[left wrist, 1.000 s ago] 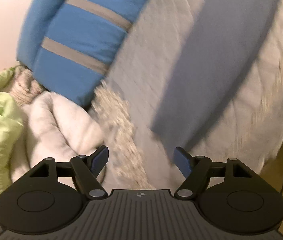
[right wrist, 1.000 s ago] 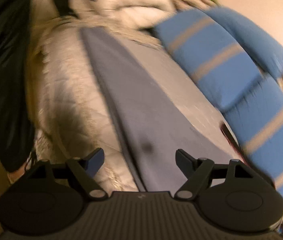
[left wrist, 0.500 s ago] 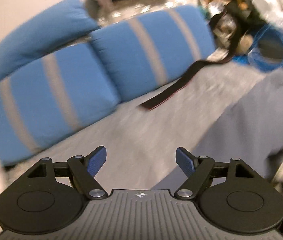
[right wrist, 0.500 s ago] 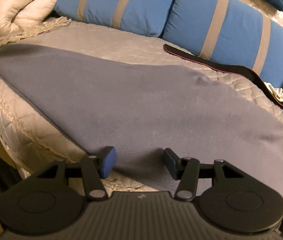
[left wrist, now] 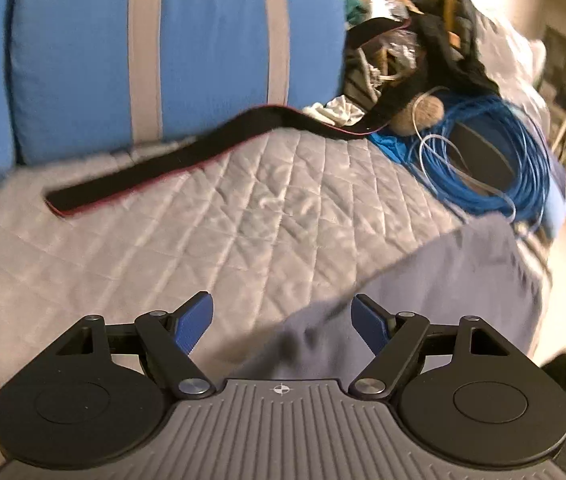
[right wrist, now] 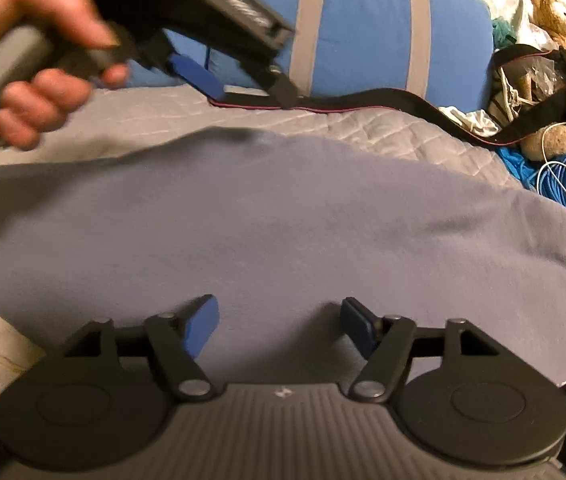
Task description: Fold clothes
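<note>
Grey-blue garment (right wrist: 283, 216) spread flat on quilted bed cover (left wrist: 243, 216), far edge near black strap (left wrist: 171, 172). Right gripper (right wrist: 279, 320) low over garment's near part, fingers apart, holding nothing. Left gripper (left wrist: 283, 320) at garment's edge, fingers spread, empty. Hand (right wrist: 39, 60) grips left gripper's handle. Blue pillow (left wrist: 163, 52) behind; blue cable coil (left wrist: 495, 160) beside bed cover.

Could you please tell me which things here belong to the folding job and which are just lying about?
For the job:
grey cloth
left hand-held gripper, open
right hand-held gripper, open

Lying about:
blue cushion
black strap
blue cable coil
teddy bear
quilt
</note>
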Available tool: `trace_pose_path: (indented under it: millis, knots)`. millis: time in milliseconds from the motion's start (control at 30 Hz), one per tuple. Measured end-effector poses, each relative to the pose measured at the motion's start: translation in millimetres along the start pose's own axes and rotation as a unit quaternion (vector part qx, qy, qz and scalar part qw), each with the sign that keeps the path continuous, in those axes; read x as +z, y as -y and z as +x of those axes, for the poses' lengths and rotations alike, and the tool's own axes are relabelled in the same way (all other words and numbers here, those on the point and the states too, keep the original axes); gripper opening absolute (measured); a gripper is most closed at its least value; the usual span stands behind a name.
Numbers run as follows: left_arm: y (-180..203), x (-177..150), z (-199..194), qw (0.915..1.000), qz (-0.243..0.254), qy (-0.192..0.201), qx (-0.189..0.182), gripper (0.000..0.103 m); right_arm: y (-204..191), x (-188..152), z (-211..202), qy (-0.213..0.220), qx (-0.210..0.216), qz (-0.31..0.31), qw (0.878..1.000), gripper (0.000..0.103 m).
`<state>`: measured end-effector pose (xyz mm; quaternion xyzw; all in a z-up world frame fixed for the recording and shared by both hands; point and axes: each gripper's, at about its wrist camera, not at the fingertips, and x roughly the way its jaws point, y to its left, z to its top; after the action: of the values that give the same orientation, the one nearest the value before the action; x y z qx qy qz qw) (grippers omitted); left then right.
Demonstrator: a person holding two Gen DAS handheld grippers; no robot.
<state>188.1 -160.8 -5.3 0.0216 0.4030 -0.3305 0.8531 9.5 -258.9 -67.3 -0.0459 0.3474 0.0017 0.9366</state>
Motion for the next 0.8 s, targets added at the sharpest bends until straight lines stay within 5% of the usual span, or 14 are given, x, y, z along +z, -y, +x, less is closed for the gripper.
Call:
trace_pose_path:
  millis: [67,100,133,233,567,733,800]
  knots:
    - [-4.2,1.4,12.8,0.9995,-0.012,-0.019,-0.024,0.072,-1.4,-1.3,0.3,0.004,-0.003,-0.009,1.0,0.085]
    - [-4.2,1.6,19.5,0.9987,-0.011,-0.037,-0.033,0.061,-2.3,-2.0,0.4,0.004,-0.002,-0.011,1.0,0.085]
    - [-4.0,1.7,26.6,0.9975,-0.01,-0.057,-0.042,0.038,-2.9,-2.5,0.1,0.004,-0.001,-0.011,1.0,0.086]
    - [1.6,-5.0,25.5,0.9966,-0.009,-0.065,-0.05,0.007,2.4,-4.5,-0.7,0.001,0.006,-0.002,1.0,0.088]
    - [63.5,-58.7,-26.0,0.9901,0.134,-0.011,-0.042,0.005,13.4,-6.1,3.9,-0.005,0.016,0.013,1.0,0.09]
    - [53.0,-68.6,-21.6,0.9931,0.094,-0.017,-0.068,0.008,13.4,-6.1,5.0,-0.004,0.017,0.01,1.0,0.09]
    - [45.4,-64.4,-15.2,0.9943,0.079,-0.017,-0.07,0.022,12.8,-6.4,5.4,-0.003,0.016,0.008,1.0,0.09]
